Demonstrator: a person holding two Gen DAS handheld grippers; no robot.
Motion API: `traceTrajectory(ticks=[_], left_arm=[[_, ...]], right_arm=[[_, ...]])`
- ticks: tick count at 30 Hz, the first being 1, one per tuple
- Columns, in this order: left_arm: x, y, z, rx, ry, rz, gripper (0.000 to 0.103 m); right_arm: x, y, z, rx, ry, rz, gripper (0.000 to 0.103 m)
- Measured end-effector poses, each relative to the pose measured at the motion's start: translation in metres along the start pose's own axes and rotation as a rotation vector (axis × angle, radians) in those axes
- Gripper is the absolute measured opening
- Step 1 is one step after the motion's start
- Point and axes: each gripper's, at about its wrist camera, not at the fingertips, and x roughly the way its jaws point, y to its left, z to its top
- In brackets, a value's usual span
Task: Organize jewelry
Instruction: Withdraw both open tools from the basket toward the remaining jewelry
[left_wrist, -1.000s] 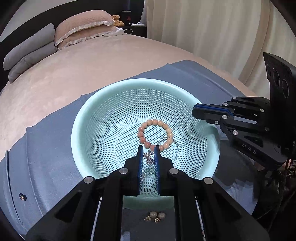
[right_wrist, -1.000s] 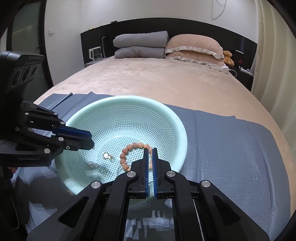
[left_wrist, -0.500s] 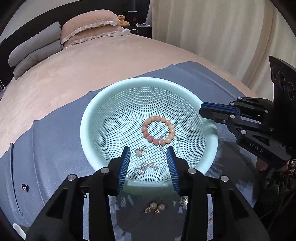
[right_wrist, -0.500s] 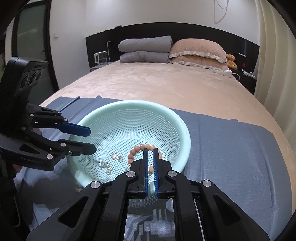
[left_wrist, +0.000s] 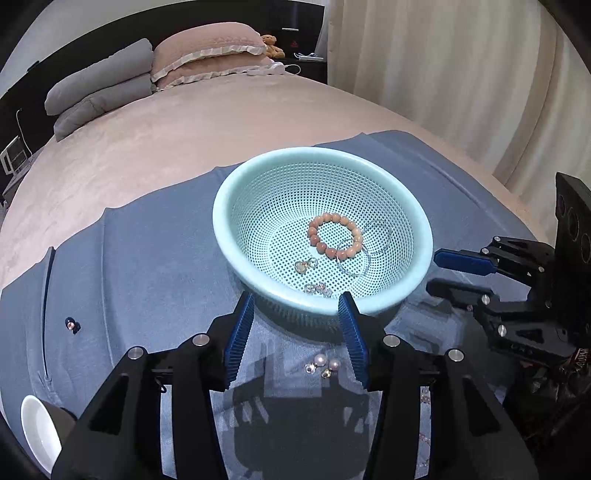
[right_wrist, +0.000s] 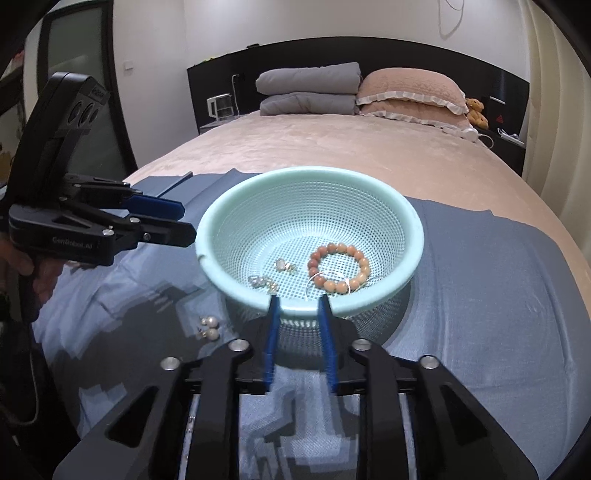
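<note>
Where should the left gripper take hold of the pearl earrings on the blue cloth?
Probably straight from above, with the fingers closing across one pearl of the pearl earrings. They lie flat on the blue cloth just outside the basket, and the round pearls stand highest. The left gripper is open above them.

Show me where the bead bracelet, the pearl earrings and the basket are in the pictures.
bead bracelet (left_wrist: 313, 234): left wrist view, on a bead at its left side.
pearl earrings (left_wrist: 320, 359): left wrist view, on the left pearl, on the blue cloth.
basket (right_wrist: 416, 236): right wrist view, on its right rim.
</note>
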Motion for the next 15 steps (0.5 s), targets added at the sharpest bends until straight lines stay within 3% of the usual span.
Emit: traceTrajectory(ticks=[7, 15], left_arm=[[0.013, 0.004, -0.031, -0.032, 0.042, -0.019, 0.049], [0.044, 0.007, -0.053, -0.027, 0.103, -0.043, 0.052]], right_arm=[[-0.002, 0.034, -0.019, -0.084, 0.020, 0.011, 0.042], [0.031, 0.039, -0.037, -0.060, 0.132, 0.051, 0.042]])
